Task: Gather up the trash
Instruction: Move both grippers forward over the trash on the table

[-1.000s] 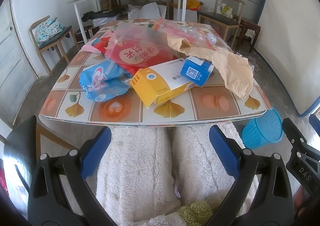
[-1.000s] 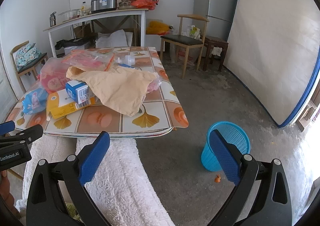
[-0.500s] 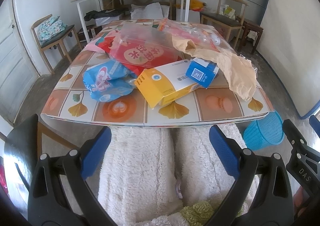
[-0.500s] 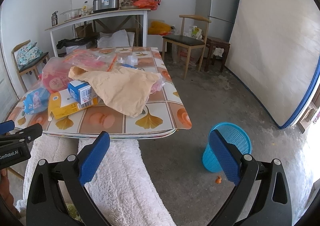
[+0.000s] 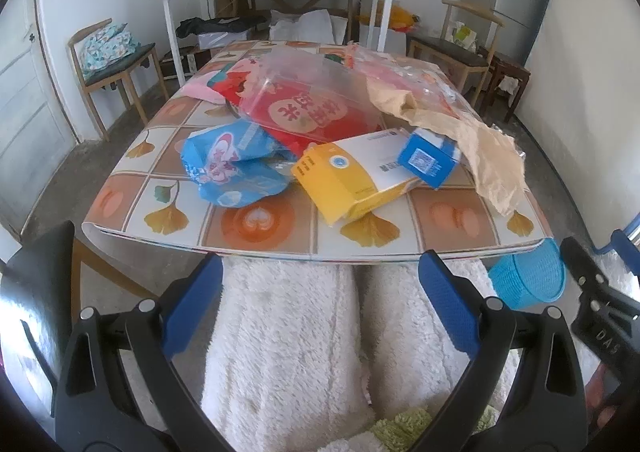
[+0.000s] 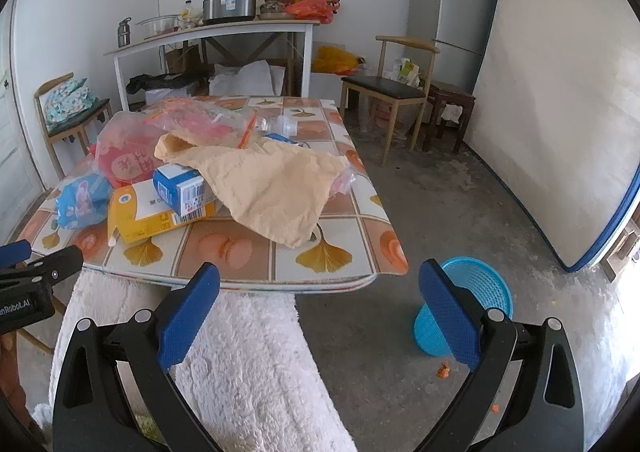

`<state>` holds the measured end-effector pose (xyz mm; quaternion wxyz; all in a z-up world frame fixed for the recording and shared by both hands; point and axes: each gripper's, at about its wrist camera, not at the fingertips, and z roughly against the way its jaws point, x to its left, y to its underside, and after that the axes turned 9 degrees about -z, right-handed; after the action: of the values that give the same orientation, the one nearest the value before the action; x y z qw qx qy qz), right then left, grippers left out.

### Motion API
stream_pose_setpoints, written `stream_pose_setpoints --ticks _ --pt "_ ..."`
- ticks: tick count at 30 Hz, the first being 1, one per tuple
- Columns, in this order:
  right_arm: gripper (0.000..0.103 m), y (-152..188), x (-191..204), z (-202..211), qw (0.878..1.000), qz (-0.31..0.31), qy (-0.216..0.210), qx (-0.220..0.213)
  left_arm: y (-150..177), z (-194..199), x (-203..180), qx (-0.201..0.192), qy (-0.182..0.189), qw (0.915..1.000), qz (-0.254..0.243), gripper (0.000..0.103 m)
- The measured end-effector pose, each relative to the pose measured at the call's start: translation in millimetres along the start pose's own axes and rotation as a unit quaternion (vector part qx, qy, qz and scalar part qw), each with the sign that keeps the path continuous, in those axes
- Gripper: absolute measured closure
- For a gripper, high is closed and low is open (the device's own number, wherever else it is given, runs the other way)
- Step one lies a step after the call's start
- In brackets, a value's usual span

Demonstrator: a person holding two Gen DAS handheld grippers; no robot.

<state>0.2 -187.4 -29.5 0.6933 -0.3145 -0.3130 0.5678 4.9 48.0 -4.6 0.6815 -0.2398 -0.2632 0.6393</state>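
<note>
We hold both grippers low in front of the tabletop, above our lap in fluffy white trousers (image 5: 280, 332). The left gripper (image 5: 320, 304) has its blue-padded fingers (image 5: 192, 304) spread wide with nothing between them, and the right gripper (image 6: 320, 308) is spread just as wide and equally empty.

Ahead of the left fingers, the tiled-pattern tabletop (image 5: 264, 224) carries the trash in one loose heap. Nearest its front edge lies a yellow and white carton (image 5: 352, 180), with a small blue box (image 5: 428, 160) resting on its right end. Just left of the carton sits a crumpled blue wrapper (image 5: 228, 164). Behind these lies a red package inside a clear plastic bag (image 5: 312, 108), and a sheet of tan crumpled paper (image 5: 480, 144) drapes over the right side of the heap toward the table's right edge.

From the right wrist view, the same tan paper (image 6: 276, 188) covers the middle of the pile, and a blue mesh wastebasket (image 6: 476, 300) stands on the concrete floor to the right of the table, well apart from the trash and partly hidden behind our right finger. Small orange scraps (image 6: 442, 370) lie on the floor just beside the basket.
</note>
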Motion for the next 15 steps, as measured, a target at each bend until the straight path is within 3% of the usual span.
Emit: stream_pose_setpoints --ticks 6,10,15 --pt "0.006 -16 6 -12 1.000 -0.001 -0.026 -0.004 -8 -13 15 0.008 -0.010 0.9999 -0.001 0.009" --pt "0.006 -23 8 -20 0.999 0.010 -0.036 -0.004 -14 -14 22 -0.012 -0.014 0.9998 0.002 0.009" --pt "0.006 -28 3 -29 0.999 0.013 -0.045 -0.009 -22 -16 31 -0.018 0.023 0.9995 0.008 0.009"
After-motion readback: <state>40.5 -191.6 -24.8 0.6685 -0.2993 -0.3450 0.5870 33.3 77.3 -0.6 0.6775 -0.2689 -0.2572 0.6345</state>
